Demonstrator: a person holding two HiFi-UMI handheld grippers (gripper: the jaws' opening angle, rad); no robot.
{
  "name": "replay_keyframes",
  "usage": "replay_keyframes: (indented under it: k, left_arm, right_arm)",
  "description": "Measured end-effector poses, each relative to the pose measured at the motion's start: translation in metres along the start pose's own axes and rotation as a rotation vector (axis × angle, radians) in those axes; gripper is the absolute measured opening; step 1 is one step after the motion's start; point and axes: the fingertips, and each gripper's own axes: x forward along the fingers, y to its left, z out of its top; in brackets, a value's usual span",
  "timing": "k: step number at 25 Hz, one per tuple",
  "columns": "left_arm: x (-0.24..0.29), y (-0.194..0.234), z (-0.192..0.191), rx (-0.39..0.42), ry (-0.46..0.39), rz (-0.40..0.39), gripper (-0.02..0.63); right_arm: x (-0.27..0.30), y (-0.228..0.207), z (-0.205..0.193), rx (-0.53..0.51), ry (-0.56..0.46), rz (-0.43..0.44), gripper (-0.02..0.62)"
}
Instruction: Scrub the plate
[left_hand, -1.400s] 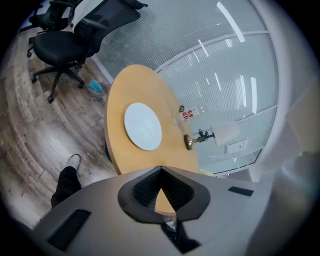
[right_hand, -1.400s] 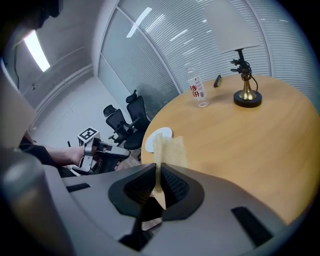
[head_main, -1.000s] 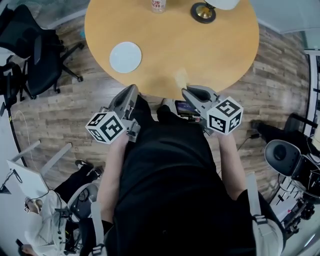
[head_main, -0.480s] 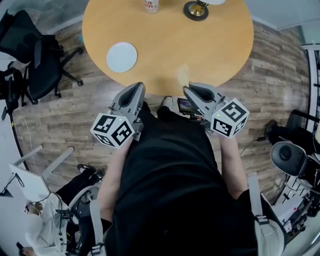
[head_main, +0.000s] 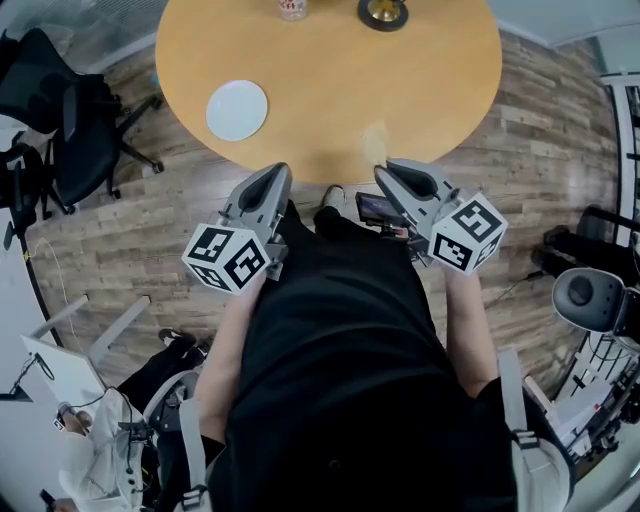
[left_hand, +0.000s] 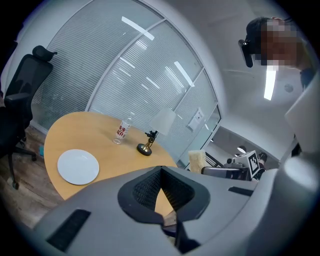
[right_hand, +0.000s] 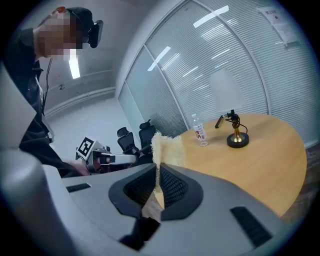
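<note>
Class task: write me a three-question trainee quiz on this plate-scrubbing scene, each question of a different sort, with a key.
1. True or false: the white plate lies on the round table, and neither gripper touches it.
2. Multiple choice: what is clamped in the right gripper? A) a sponge B) a folded cloth C) a wire brush
3. Fill in the gap: the jaws of the left gripper are ____, with nothing between them.

Key: 1 true; 2 A; 3 shut.
</note>
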Motion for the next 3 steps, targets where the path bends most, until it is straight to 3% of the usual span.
replay_keyframes:
  k: [3]
  left_arm:
    - [-0.0011,0.0013,-0.0018,-0.007,0.003,-0.001,0.012]
  right_arm:
    - [0.0019,0.0019,-0.0006,-0.009,0.002,-0.003,0.031]
